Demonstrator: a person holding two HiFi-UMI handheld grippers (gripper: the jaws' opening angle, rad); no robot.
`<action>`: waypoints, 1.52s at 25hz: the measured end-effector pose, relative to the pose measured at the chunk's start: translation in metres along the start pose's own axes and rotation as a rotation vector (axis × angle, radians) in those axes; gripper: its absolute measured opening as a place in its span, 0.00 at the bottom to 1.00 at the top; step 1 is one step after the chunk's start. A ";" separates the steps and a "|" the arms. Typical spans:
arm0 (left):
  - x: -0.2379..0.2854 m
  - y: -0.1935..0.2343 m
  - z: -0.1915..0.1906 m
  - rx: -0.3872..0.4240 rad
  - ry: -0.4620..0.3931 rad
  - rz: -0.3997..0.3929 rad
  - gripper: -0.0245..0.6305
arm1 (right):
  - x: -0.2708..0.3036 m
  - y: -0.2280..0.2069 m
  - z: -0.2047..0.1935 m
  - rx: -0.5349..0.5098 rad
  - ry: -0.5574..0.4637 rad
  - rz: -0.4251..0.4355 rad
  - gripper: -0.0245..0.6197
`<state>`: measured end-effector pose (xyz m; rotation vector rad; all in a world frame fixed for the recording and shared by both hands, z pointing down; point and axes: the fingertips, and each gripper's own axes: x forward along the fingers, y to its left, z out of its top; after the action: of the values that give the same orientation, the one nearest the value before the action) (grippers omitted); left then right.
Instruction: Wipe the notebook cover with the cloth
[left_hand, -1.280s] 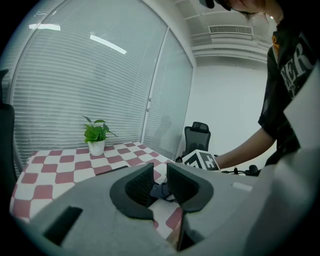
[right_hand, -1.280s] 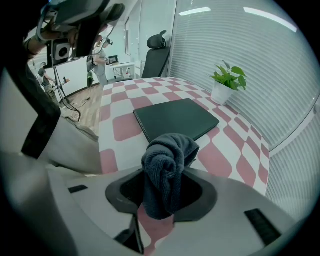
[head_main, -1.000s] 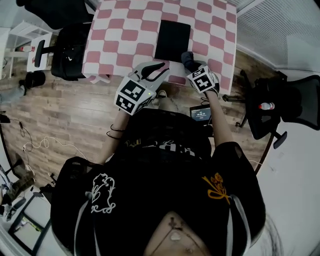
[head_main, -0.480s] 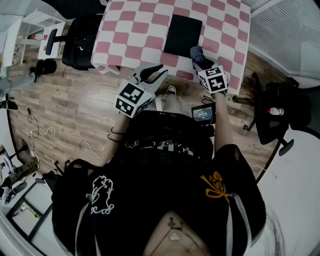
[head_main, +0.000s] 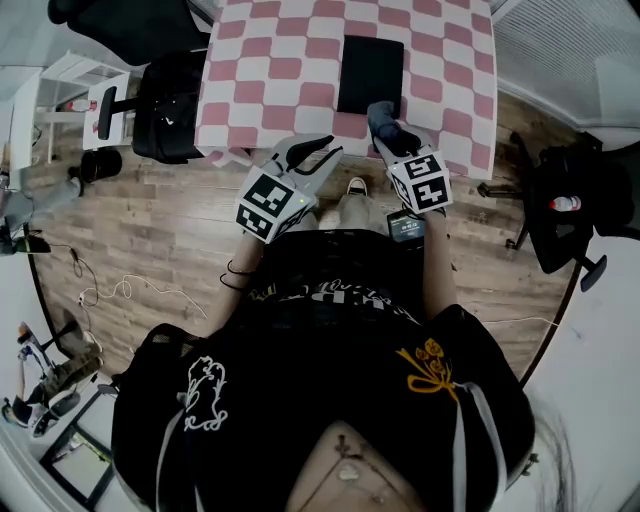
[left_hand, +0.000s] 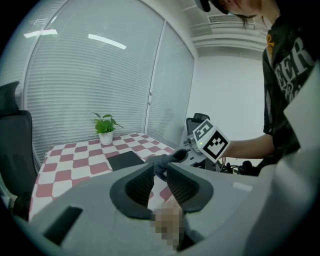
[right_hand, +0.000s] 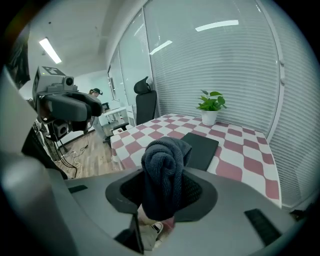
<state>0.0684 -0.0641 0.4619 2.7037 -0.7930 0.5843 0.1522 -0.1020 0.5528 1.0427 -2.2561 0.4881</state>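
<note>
The black notebook (head_main: 370, 72) lies flat on the pink-and-white checked table (head_main: 280, 60), near its front edge. My right gripper (head_main: 388, 128) is shut on a bunched dark grey cloth (head_main: 383, 118), held just short of the notebook's near corner. In the right gripper view the cloth (right_hand: 165, 170) fills the jaws, with the notebook (right_hand: 200, 147) beyond it. My left gripper (head_main: 308, 155) hovers at the table's front edge, left of the notebook, open and holding nothing. In the left gripper view the cloth (left_hand: 162, 162) and the notebook (left_hand: 125, 160) show past its jaws.
A small potted plant (right_hand: 211, 107) stands at the table's far side. A black office chair (head_main: 165, 90) sits left of the table, another (head_main: 570, 215) at the right with a bottle on it. A small lit screen (head_main: 405, 225) lies below my right hand.
The head view has swung a little. Both grippers stay at the table's front edge, the right one still holding the cloth by the notebook's near corner.
</note>
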 end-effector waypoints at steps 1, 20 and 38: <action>-0.007 0.002 -0.001 0.006 -0.005 -0.007 0.18 | 0.000 0.007 0.004 -0.002 -0.002 -0.013 0.24; -0.167 0.024 -0.060 0.070 -0.115 -0.157 0.18 | -0.007 0.199 0.047 0.188 -0.138 -0.144 0.24; -0.196 -0.044 -0.071 0.012 -0.170 -0.094 0.18 | -0.069 0.256 0.005 0.097 -0.099 -0.085 0.24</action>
<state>-0.0791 0.0857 0.4311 2.8117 -0.6990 0.3430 -0.0131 0.0933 0.4847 1.2316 -2.2823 0.5247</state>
